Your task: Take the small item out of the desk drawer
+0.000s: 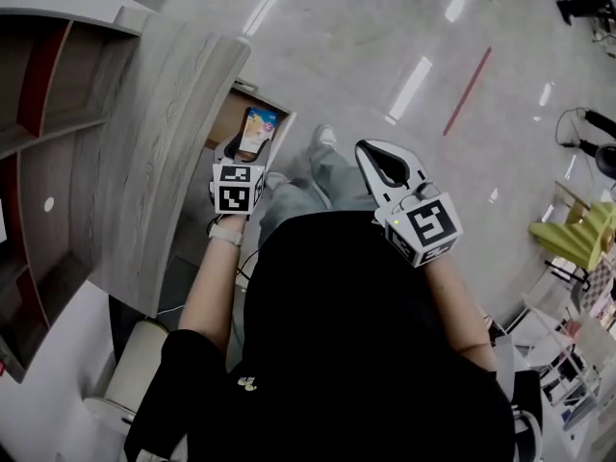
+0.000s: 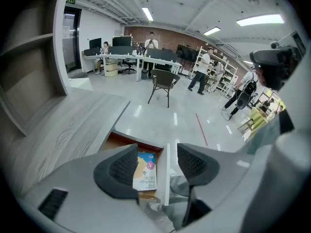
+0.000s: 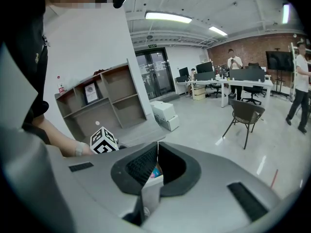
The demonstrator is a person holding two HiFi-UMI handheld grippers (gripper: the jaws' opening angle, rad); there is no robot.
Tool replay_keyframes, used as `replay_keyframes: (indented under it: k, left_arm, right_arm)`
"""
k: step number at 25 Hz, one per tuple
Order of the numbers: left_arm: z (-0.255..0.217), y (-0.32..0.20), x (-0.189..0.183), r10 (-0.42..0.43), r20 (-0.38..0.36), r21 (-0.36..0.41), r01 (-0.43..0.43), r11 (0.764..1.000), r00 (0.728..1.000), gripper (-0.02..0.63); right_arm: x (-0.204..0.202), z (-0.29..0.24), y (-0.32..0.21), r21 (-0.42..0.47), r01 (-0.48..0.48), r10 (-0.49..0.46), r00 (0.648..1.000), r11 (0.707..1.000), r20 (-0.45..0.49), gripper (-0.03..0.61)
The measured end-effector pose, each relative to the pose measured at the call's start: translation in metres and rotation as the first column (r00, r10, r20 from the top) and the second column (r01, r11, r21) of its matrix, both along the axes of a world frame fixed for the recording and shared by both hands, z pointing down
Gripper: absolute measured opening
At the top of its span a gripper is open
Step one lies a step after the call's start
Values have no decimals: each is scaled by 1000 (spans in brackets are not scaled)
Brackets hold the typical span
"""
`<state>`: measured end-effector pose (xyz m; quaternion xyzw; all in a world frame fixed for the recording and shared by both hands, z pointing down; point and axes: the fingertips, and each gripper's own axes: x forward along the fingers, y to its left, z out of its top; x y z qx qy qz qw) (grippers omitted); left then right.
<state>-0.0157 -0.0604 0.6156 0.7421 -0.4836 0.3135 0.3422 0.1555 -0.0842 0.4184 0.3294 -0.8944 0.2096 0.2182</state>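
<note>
Small packet [image 1: 258, 128] lying flat in the open drawer [image 1: 228, 115] under the counter [image 1: 164, 142]

The packet's long side is lined up with the drawer's white front, pointing away from the person. It is seen past the left tongs [image 1: 240, 148], just beyond their tips, and is not touched. The left tongs are held wide with nothing gripped, while the right tongs [image 1: 368, 148] are closed and empty, off to the side. A pink round mark is seen on the packet, but its small writing cannot be read.
</note>
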Motion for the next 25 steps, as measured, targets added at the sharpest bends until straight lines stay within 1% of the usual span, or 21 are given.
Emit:
replay_keyframes:
  k: [4,7,9,12,17,21,25]
  left_arm:
    - [31,-11,-6,-39,25,-47,40,998,999,283]
    - [53,-18,-6,-46,39,-83,49,995,998,306]
    - [70,-20,-8,-41,65,-102,48,994,997,329]
    - [97,-22,-12,-36,99,-119,48,992,994,364]
    - [126,-24,-12,-29,129,-173,51,984,991,394]
    - [148,-29,-9,-27,132,-205,54,977,991,408]
    - [165,-30,-13,-17,175,-238,59,970,984,424]
  right_arm:
    - [14,1,-10,-26,-55,55,998,998,-20,-2]
    - [27,7,-15,-48,-82,81,996,995,-39,-2]
    - [31,12,-15,-52,-83,80,996,995,-50,-2]
    - [36,22,-9,-71,-58,53,996,996,-77,-2]
    - [47,31,-10,-94,-79,69,992,992,-105,-2]
    - [53,36,-12,-105,-89,77,990,990,-118,-2]
    - [60,40,-12,-114,-107,92,987,988,-129,-2]
